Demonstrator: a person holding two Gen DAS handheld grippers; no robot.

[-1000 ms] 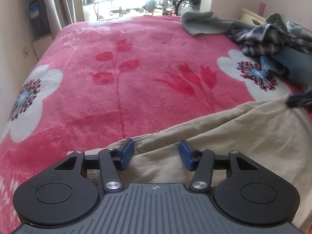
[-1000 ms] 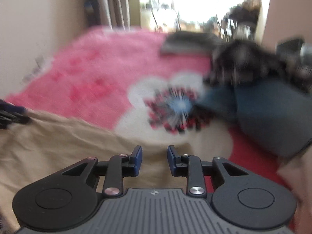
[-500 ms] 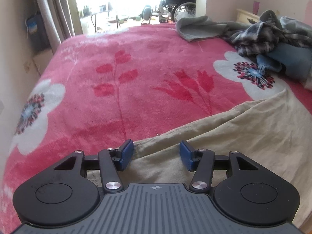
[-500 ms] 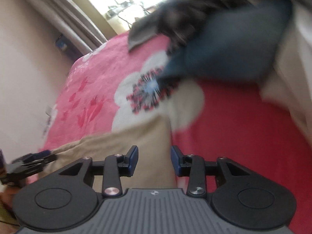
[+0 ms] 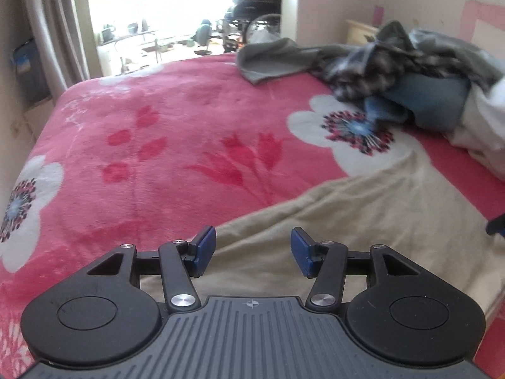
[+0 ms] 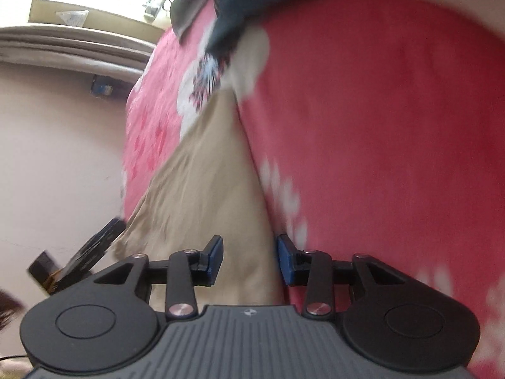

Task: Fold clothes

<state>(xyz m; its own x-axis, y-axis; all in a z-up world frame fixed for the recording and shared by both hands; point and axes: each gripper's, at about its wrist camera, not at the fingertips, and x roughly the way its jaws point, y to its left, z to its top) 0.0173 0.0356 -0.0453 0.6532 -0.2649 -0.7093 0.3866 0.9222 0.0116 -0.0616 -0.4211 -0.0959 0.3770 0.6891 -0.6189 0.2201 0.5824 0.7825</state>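
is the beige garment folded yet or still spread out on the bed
Spread out. The beige garment lies as one wrinkled layer across the pink floral blanket, with no fold visible. Both hand-held grippers, left and right, hover open over it.

No words, labels, brands or numbers can be read in either view — nothing legible.

garment [image 5: 363, 221] on bed [image 5: 157, 145] near side | clothes pile [image 5: 394, 72] behind, right

Pink flowered blanket [image 5: 176, 145] spread over the bed — grey curtain [image 5: 53, 25] at left, wheelchair [image 5: 252, 22] beyond, in bright light.
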